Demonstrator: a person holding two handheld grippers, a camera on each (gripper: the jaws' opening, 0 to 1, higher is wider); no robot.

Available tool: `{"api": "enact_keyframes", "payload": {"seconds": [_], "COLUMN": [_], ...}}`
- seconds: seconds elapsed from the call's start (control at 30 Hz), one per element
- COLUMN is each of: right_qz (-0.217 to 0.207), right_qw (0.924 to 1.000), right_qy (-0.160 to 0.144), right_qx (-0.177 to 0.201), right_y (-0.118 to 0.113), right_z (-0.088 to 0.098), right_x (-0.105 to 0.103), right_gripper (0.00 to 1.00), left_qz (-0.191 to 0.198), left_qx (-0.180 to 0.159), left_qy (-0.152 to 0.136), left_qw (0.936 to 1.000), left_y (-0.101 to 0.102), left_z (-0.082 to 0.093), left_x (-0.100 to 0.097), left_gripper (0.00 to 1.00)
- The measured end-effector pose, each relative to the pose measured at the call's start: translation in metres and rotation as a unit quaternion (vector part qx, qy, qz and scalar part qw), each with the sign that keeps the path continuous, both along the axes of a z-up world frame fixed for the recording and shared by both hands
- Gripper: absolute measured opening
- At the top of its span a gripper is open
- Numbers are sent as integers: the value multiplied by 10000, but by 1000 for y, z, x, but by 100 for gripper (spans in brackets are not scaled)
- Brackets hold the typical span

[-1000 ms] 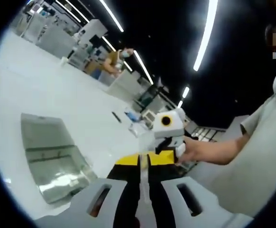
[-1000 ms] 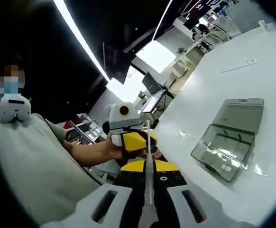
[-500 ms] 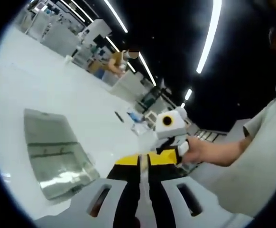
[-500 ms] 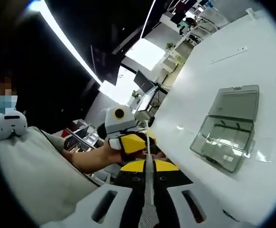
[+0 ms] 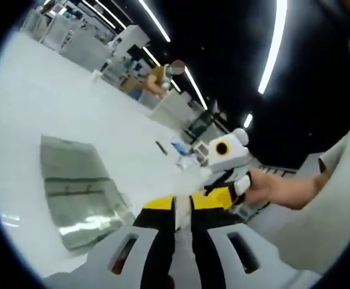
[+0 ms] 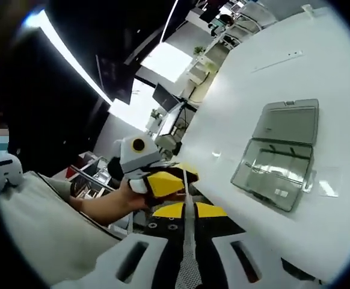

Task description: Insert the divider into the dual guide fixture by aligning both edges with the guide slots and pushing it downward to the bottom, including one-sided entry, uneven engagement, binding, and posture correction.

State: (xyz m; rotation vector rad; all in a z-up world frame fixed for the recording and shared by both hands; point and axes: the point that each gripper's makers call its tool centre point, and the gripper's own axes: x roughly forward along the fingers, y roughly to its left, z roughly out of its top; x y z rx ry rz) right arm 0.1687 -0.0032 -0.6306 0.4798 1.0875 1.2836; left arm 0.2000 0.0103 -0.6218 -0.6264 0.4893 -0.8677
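A clear case (image 6: 278, 158) is laid open on the table (image 6: 319, 72), its lid (image 6: 286, 121) folded back behind its tray. The divider (image 6: 188, 214) is held above the table's near edge, apart from the case.

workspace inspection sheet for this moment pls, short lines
surface: white table, glossy, mostly bare
job's things: thin translucent divider held edge-on between both grippers, off the table; clear hinged box lying open on the table, apart from them
clutter: small dark item and a thin strip far across the table
grippers: left gripper and right gripper each shut on the divider, facing each other
cables: nothing seen
surroundings: dark ceiling with light strips, desks, a seated person far off
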Motion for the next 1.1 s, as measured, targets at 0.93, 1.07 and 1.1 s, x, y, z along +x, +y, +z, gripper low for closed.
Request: {"api": "enact_keyframes", "payload": {"seconds": [0.93,1.07,1.1], "right_qz": [-596,-677,-696], "right_qw": [9837,9806,9791], "right_qy": [34,12,-58], "right_qx": [-1696,-1841,-1912], "right_y": [-20,-23,-25], "right_z": [-50,-54,-56], "right_x": [39,45,47], "right_gripper": [0,0,0], "left_qz": [201,204,202], "left_qx": [807,829,830], "left_qy": [-319,-320,-317], "left_qw": [9960,9958,9958], "left_y": [18,18,18], "left_z": [-12,-12,-12], "left_x": [0,-2,-2], "left_gripper": [6,5,5]}}
